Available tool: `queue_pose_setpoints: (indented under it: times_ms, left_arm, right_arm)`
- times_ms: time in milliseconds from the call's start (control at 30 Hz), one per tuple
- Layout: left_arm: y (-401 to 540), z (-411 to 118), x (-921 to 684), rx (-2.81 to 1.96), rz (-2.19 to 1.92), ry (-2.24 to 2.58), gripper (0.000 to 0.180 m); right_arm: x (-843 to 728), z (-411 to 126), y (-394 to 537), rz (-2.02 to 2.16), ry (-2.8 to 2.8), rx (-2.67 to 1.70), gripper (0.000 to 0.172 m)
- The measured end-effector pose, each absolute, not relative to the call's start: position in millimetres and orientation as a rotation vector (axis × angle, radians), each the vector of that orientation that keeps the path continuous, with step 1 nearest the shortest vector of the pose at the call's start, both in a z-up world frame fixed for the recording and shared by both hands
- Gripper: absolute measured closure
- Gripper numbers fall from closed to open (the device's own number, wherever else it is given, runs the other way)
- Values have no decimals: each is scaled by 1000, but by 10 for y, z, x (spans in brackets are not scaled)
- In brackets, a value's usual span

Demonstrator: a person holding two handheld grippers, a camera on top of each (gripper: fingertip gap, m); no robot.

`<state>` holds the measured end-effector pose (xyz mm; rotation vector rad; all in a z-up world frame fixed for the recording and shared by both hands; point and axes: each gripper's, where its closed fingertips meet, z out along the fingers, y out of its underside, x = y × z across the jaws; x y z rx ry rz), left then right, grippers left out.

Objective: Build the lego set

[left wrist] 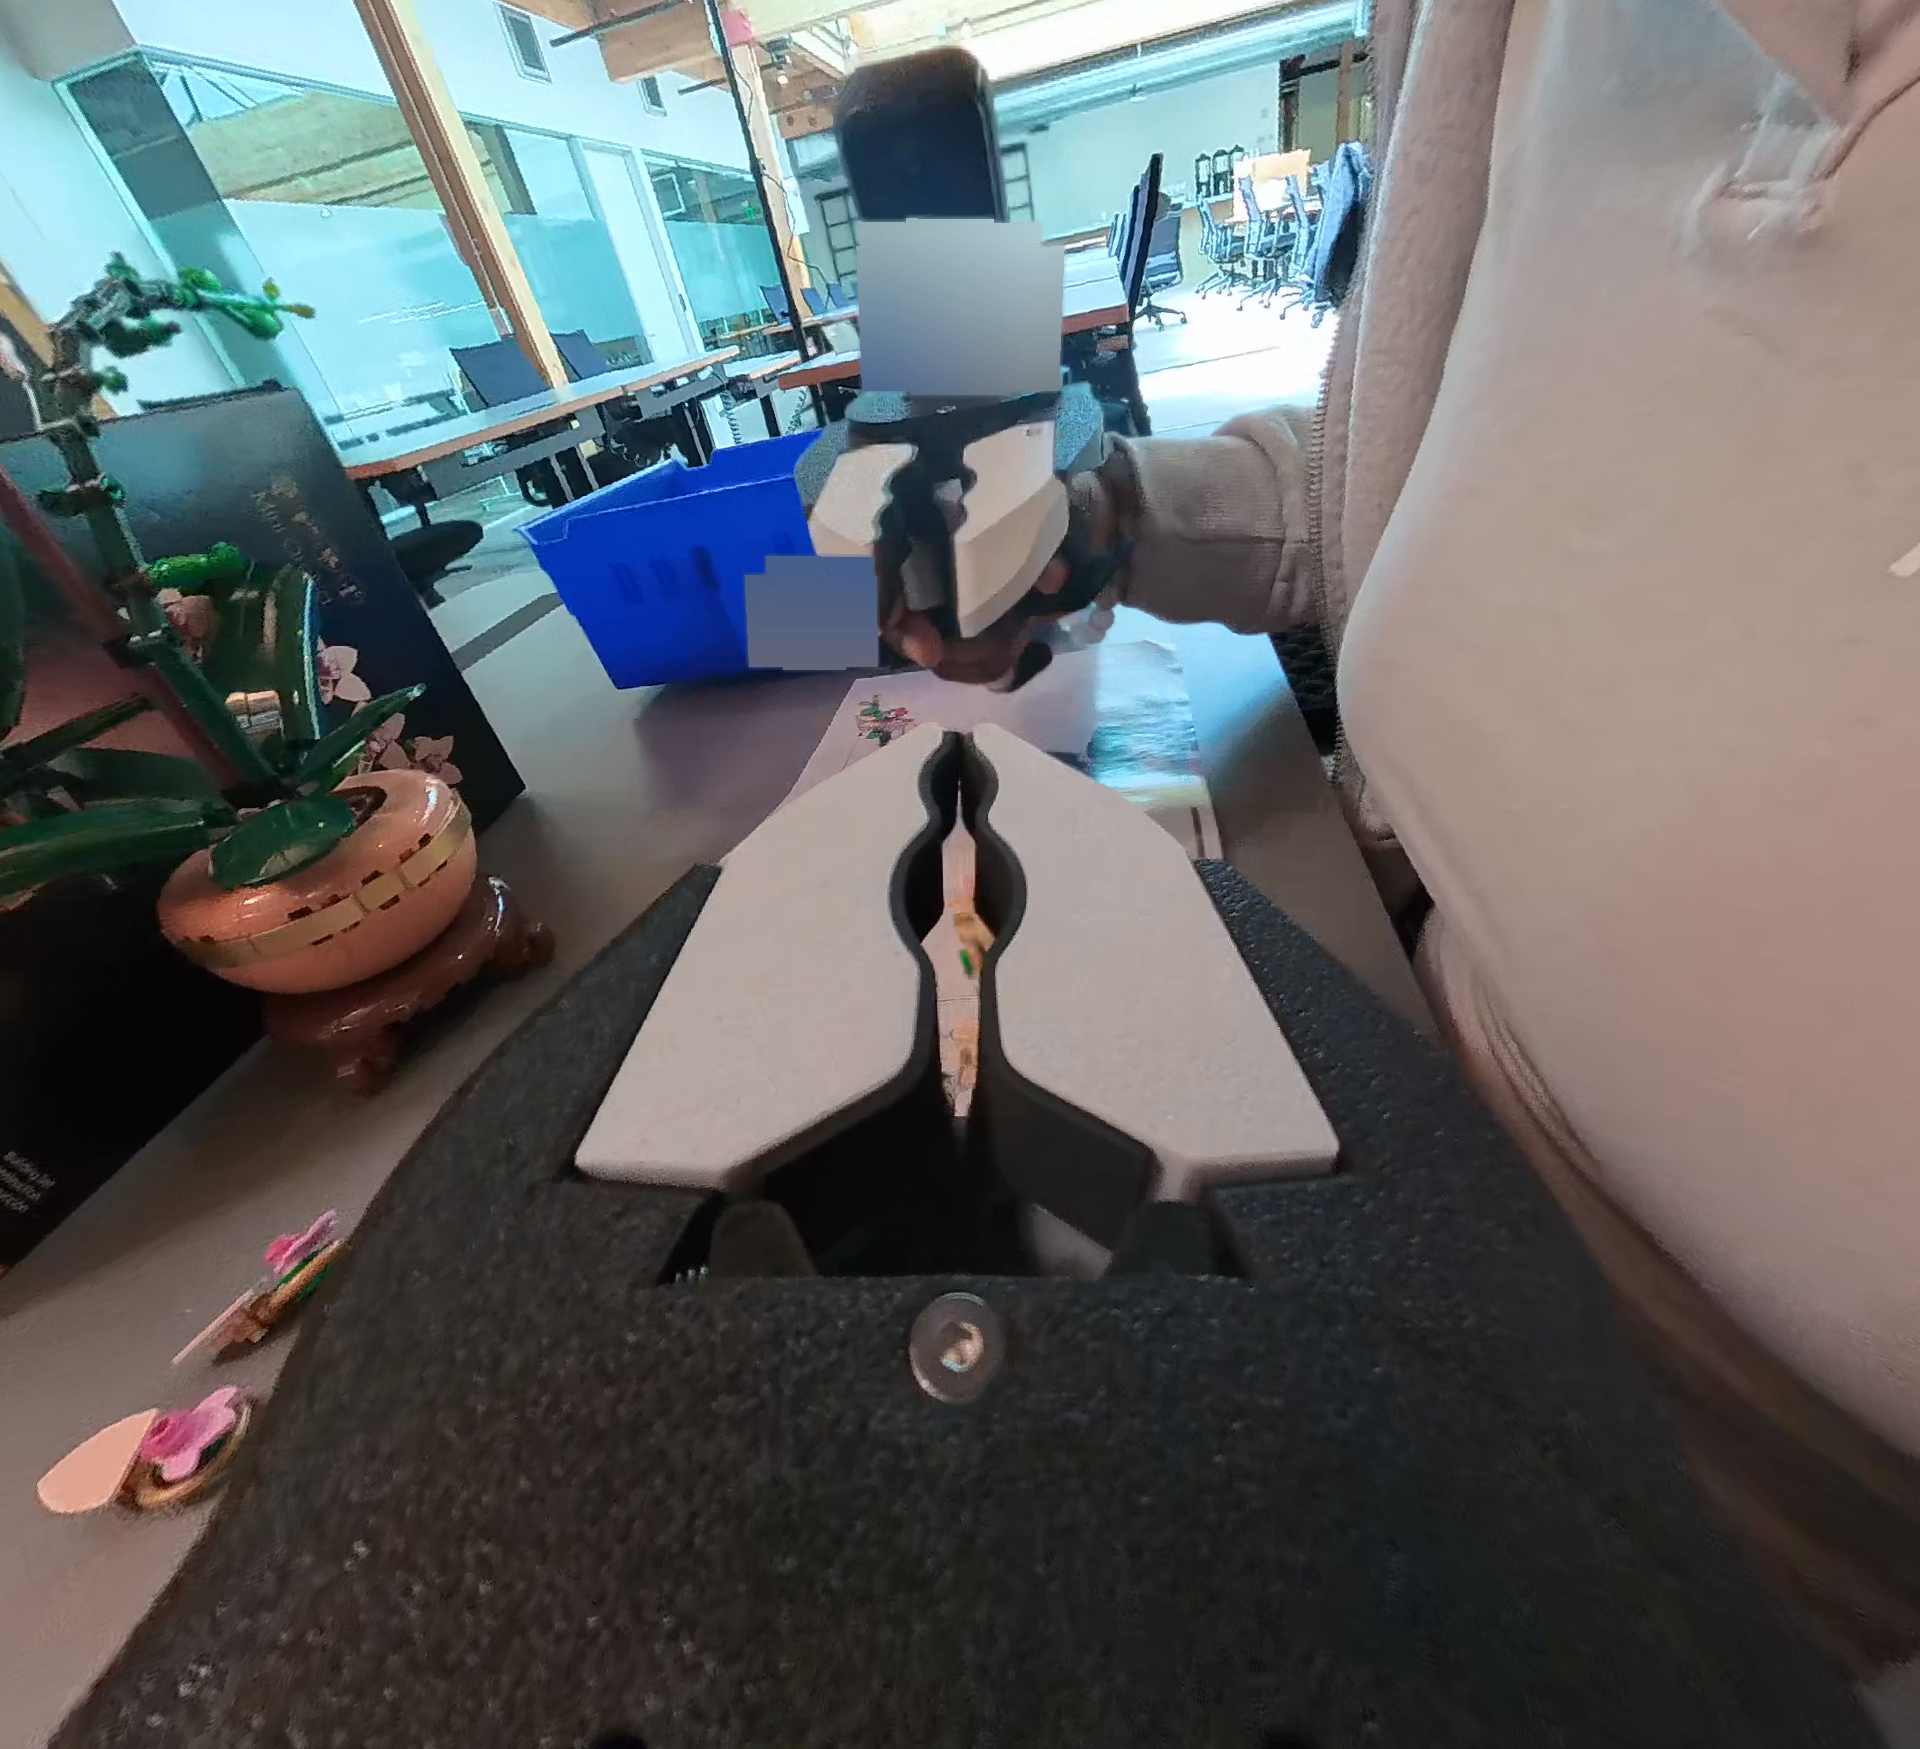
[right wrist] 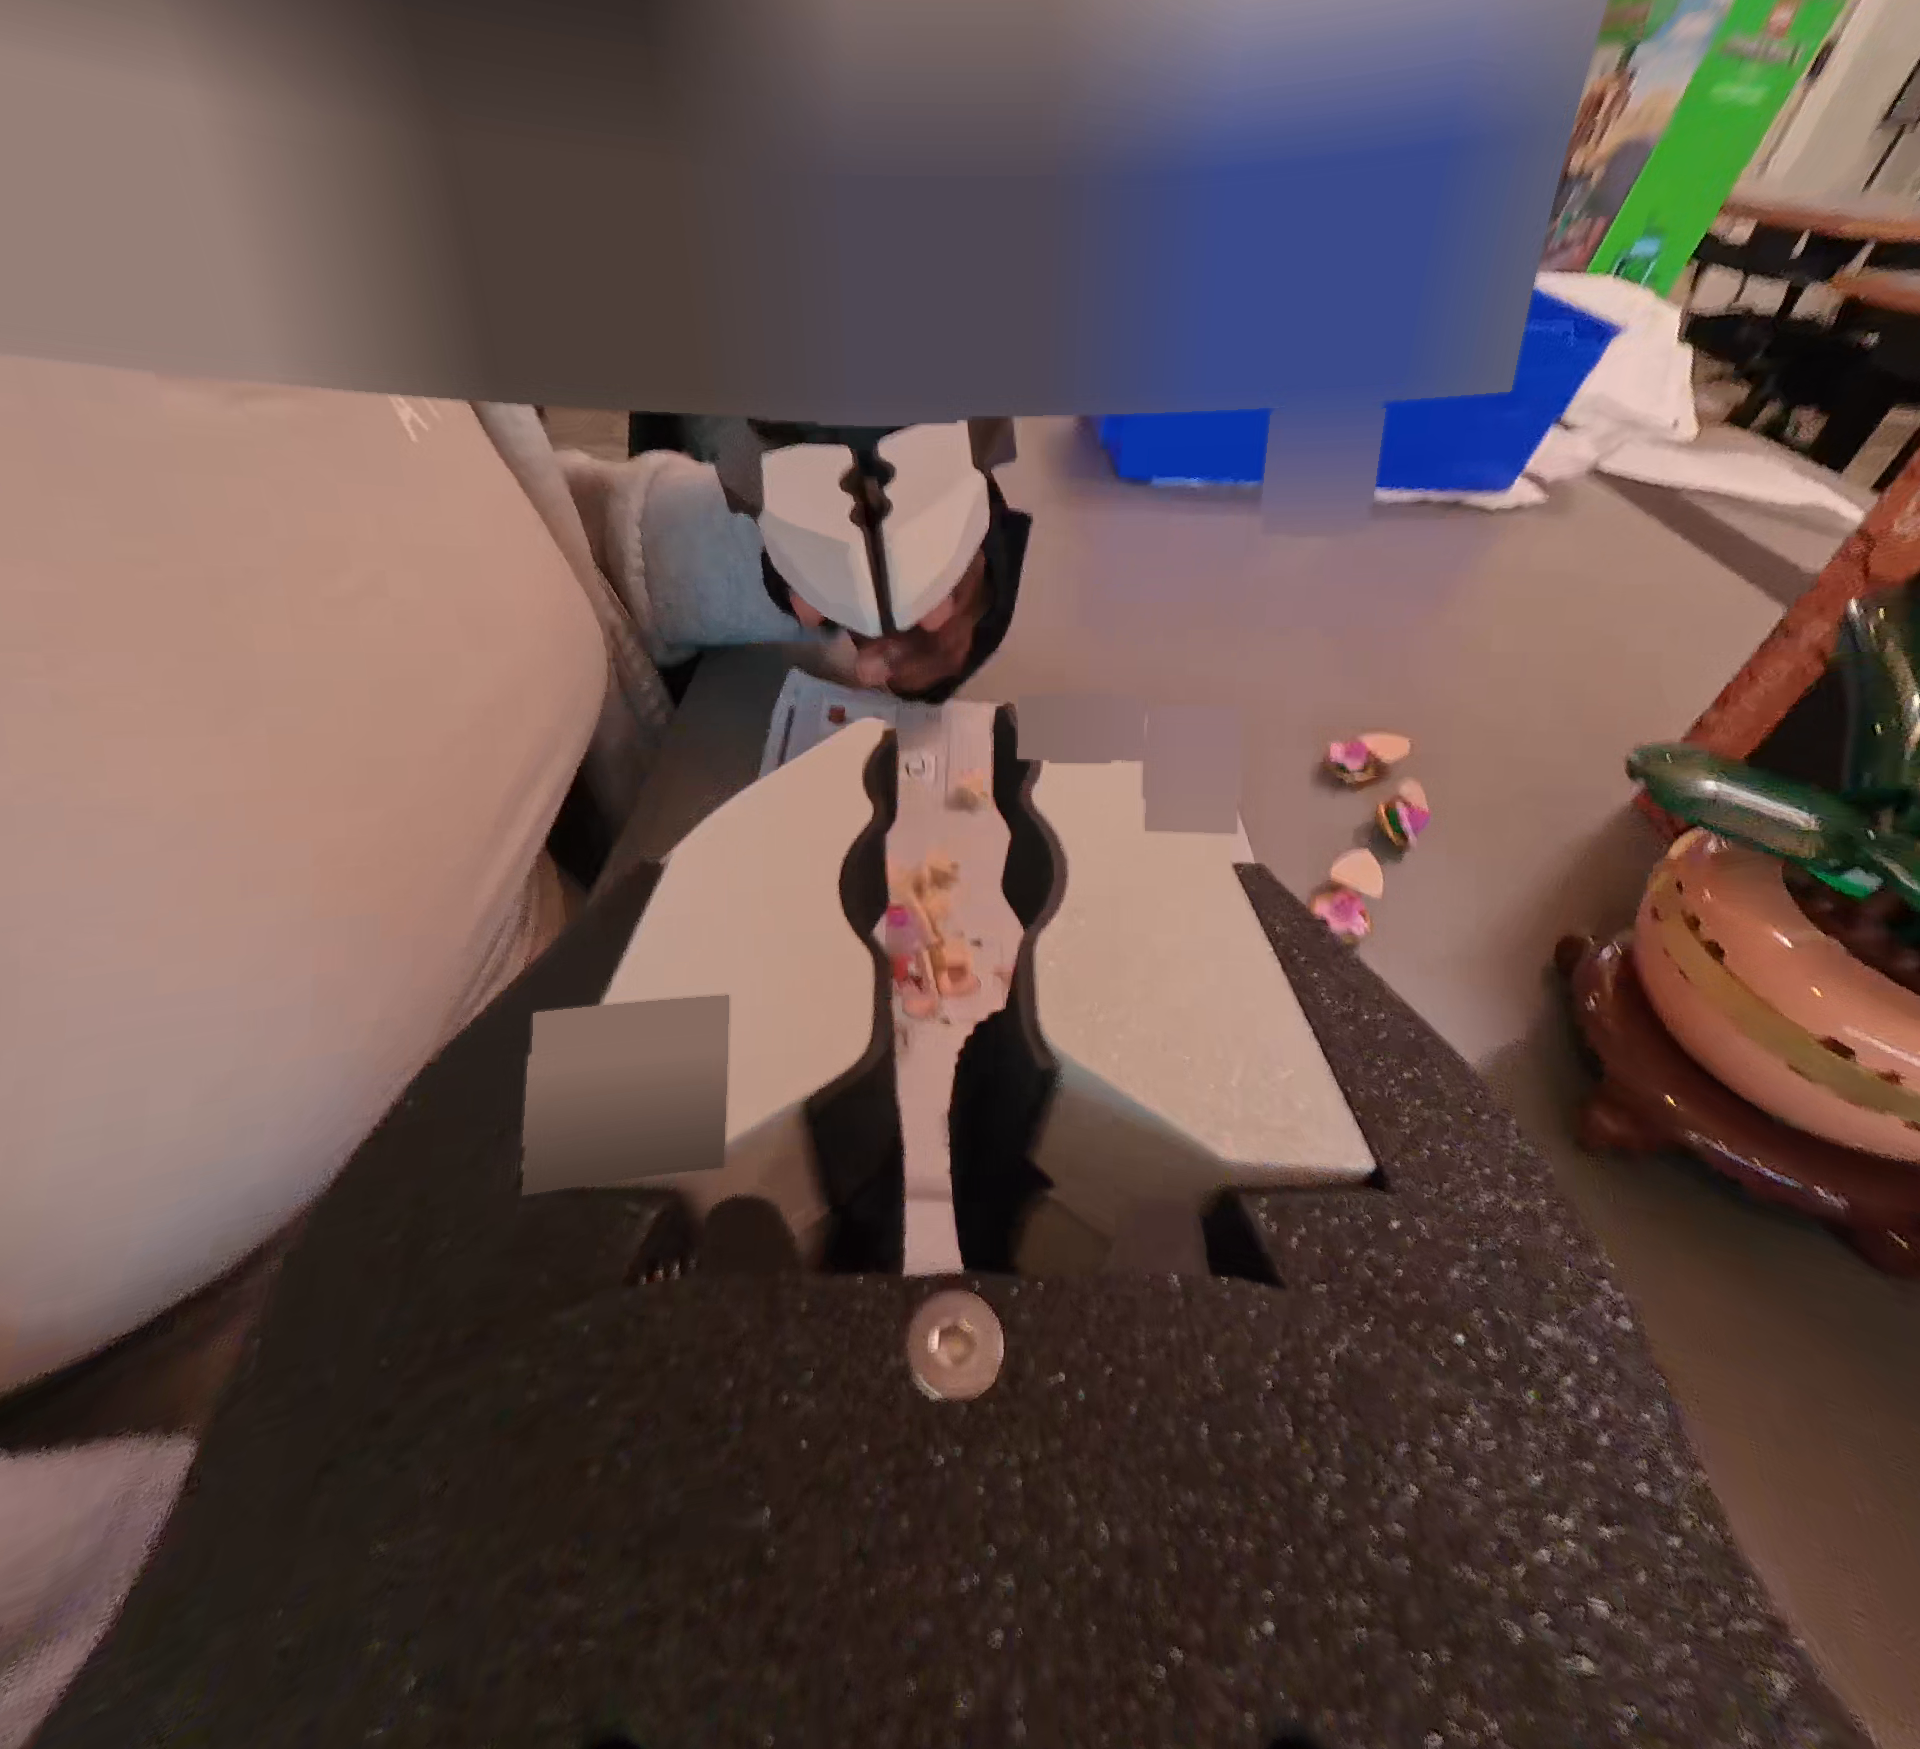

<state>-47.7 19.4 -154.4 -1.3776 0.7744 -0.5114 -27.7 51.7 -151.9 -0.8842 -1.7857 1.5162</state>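
the left gripper (left wrist: 958, 743) hangs just above the table (left wrist: 623, 764) with its tips pressed together and nothing between them; seen from the right wrist view it (right wrist: 883, 629) looks the same, shut on air. the right gripper (right wrist: 940, 733) stands a little open, its fingers apart with only the booklet (right wrist: 925, 826) showing through the gap, and it grips nothing; from the left wrist view it (left wrist: 935, 598) sits at 12 o'clock, raised over the far end of the page. the booklet lies flat on the table under both tools, a thin printed sheet, light and floppy, likely to slide on the smooth top, so a pinch at a free edge would suit it better than a press on the middle. three small flower pieces (right wrist: 1361, 759) lie at 2 o'clock of the right gripper, well apart from it; two show at 8 o'clock in the left wrist view (left wrist: 197, 1450). they are tiny brick-built bits, stiff, light and probably quick to come apart if squeezed across the petals, so the firmer base looks the place to hold. the potted brick orchid (left wrist: 322, 878) stands at 9 o'clock of the left gripper, before a dark box (left wrist: 208, 494); a blue bin (left wrist: 675, 556) sits at 11 o'clock, farther back.
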Motion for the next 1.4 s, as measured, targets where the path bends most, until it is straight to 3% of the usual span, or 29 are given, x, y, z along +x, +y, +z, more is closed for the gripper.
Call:
queue_pose_setpoints:
  times_ms: [133, 400, 733, 867, 1033, 1167, 1400]
  left_arm:
    - [248, -1687, -572, -1461, -451, 775, 180]
    - [370, -1953, -644, -1647, -345, 778, 162]
    - [418, -1996, -678, -1702, -256, 773, 160]
    - [422, -1976, -740, -1716, -218, 746, 160]
    - [315, -1938, -1013, -1778, -144, 636, 158]
    - [120, -1880, -1378, -1802, -74, 499, 158]
    - [-85, -1924, -1640, -1817, 40, 398, 158]
  right_arm:
    - [-307, -1649, 619, 1433, -1885, -940, 159]
    - [-308, -2263, 800, 1134, -2125, -1280, 157]
    - [-349, -2471, 844, 1198, -2066, -1646, 153]
    - [-354, -2521, 770, 1234, -2095, -1678, 163]
    - [-496, -2193, 659, 1230, -2046, -1328, 167]
    - [-764, -1940, 476, 928, -1986, -839, 167]
    - [-1392, -2118, 330, 385, -1966, -468, 167]
